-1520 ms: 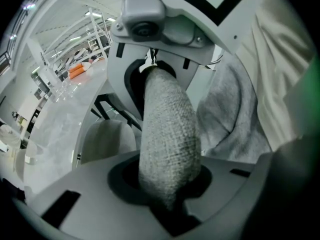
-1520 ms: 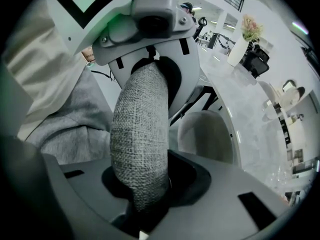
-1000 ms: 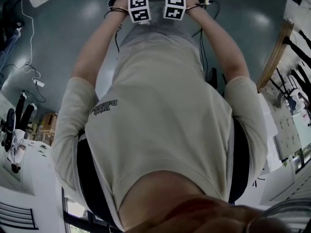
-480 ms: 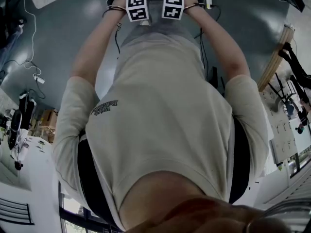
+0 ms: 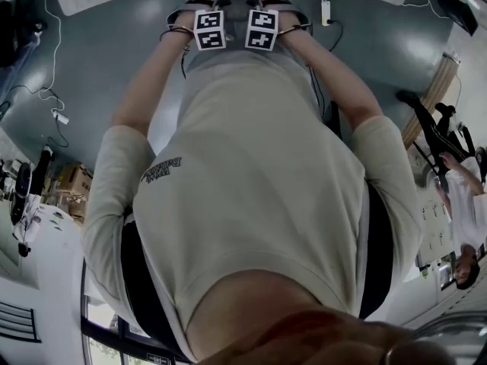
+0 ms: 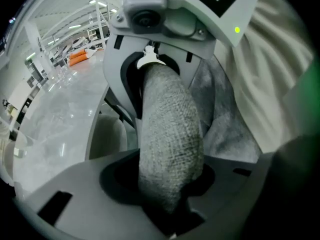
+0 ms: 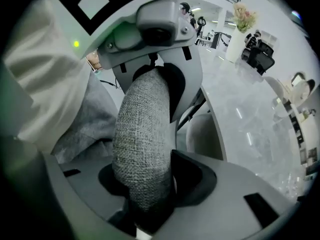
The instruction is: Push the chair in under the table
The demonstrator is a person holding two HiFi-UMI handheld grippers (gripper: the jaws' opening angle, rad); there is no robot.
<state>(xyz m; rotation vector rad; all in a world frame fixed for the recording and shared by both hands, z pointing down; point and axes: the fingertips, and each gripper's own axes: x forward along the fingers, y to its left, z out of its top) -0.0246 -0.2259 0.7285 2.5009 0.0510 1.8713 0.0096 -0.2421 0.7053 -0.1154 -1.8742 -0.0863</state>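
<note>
The left gripper (image 6: 170, 204) is holding the soft gray top of the chair (image 6: 170, 134). Its jaws are opening, but the bumpy cloth is filling the whole gap and pressing on both sides. The right gripper (image 7: 145, 204) is doing the same thing just beside it on the same padded bar. Its jaws are opening too, with the cloth sitting tight against the black pad. In each gripper view the other gripper is showing at the far end of the bar. The white shiny table (image 6: 55, 119) is lying past the chair, at the left of the left gripper view and the right of the right gripper view. Its far end is getting cut off by the round edge of the picture. A pale rounded shape (image 7: 205, 134) is peeking out under the table edge, and it is too hard to tell what it is. In the head view the person's shirt (image 5: 251, 188) is covering almost everything, so the chair is hiding behind the body. Only the two marker cubes (image 5: 209, 30) are showing at the top middle, with the jaws tucked out of sight.
</note>
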